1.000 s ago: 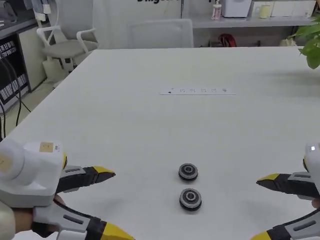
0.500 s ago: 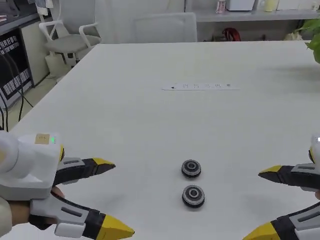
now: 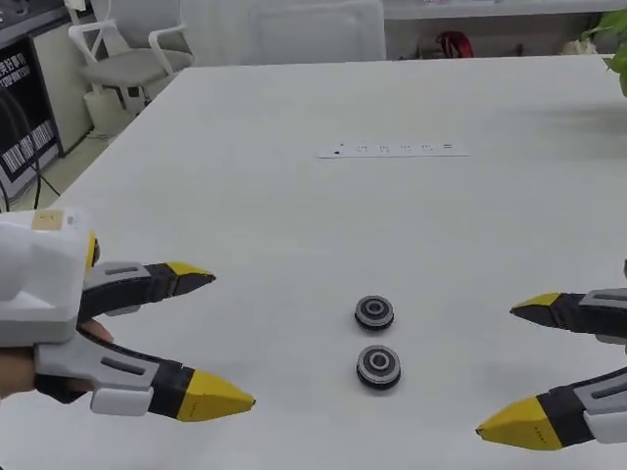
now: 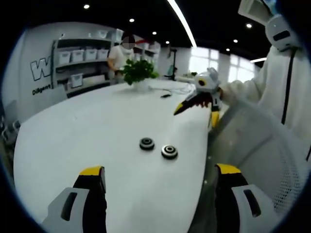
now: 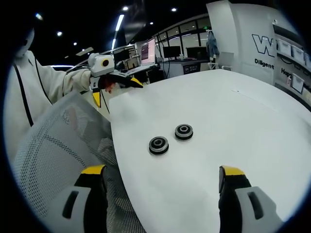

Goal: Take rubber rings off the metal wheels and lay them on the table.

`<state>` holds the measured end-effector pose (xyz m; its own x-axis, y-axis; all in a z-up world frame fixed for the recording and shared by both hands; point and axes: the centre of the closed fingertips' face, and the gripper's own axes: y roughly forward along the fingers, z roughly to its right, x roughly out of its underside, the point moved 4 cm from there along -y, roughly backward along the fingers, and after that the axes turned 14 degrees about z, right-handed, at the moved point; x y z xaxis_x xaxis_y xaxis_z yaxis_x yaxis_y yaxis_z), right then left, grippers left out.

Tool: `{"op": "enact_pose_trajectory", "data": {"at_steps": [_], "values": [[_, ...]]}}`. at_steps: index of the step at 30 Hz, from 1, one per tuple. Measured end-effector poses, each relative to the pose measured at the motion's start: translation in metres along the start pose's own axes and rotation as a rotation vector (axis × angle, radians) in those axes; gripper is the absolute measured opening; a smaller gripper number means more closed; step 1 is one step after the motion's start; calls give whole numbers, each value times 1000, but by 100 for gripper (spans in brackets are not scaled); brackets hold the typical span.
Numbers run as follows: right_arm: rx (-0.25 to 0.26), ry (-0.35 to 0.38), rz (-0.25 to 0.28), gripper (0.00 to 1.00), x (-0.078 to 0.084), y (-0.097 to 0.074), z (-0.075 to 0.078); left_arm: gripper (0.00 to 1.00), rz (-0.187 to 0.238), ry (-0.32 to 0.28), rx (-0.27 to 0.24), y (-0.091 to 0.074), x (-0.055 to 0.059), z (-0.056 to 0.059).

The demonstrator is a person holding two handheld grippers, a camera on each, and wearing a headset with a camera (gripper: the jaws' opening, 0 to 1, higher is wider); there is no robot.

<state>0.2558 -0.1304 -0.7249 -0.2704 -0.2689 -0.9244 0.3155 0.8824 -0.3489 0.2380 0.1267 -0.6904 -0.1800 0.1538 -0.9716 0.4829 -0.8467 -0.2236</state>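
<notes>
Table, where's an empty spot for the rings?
Bare table lies between the power strip and the far wheel, and beside the wheels toward the left gripper and right gripper. Crowded: the near wheel sits close to the far one.

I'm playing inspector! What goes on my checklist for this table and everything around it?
Surface: white table, bare around the wheels.
Job's things: two metal wheels, far wheel and near wheel, lying flat, close but apart, each with its dark rubber ring on.
Clutter: a flat socket strip farther back.
Grippers: left gripper and right gripper, both open, one on each side of the wheels, holding nothing.
Cables: a dark cable off the table's left side.
Surroundings: white chair, green plant, shelves with bins.
</notes>
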Motion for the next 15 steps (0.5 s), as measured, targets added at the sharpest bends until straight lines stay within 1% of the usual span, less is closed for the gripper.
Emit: {"op": "enact_pose_trajectory", "data": {"at_steps": [4,5,8,11,13,15], "values": [[-2,0,10,90,-2,1,2,95,30,20,-9,0,-14,-3],[-2,0,11,90,-2,1,2,95,32,24,-10,0,-15,-3],[-3,-2,15,89,-2,2,4,95,50,49,-18,0,-26,-7],[-6,-4,23,86,-4,4,5,95,63,46,-16,1,-34,-9],[-10,-19,39,83,-8,5,6,95,81,51,-19,2,-39,-10],[-8,-20,52,83,-11,6,7,95,85,61,-17,5,-43,-11]]}}
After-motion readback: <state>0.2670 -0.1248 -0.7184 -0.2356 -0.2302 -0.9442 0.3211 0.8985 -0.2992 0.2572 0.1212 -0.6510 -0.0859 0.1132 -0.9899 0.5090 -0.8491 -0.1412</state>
